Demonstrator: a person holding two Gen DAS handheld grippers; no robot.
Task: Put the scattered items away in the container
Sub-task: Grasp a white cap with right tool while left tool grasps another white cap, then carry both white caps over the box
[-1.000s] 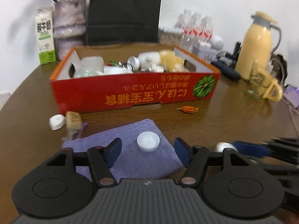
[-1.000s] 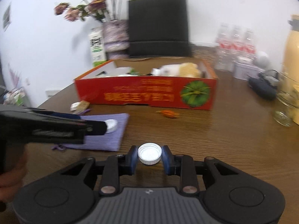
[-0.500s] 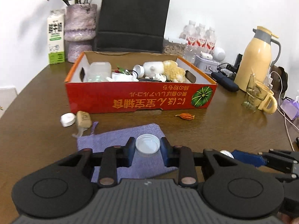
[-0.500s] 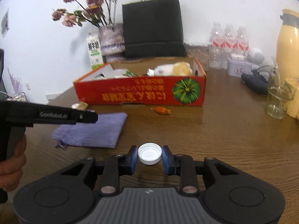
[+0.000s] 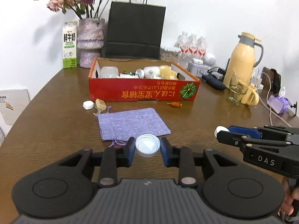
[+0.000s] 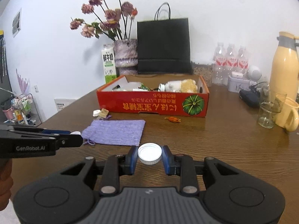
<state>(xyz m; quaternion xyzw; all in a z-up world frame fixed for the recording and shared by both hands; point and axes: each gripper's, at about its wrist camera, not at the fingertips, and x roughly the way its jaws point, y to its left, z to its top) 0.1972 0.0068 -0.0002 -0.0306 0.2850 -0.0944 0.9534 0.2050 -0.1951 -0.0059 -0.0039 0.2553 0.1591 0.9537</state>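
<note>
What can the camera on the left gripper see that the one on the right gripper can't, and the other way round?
Only the left wrist view shows the purple tissue pack and the white cable at the table's right edge, and the right gripper's side.

Only the right wrist view shows the wire rack on the floor, the wall socket and the left gripper's side.

Both show the red box, purple pouch, orange wrapper, flower vase, black bag and yellow flask. Each gripper, left and right, holds a white cap.
</note>
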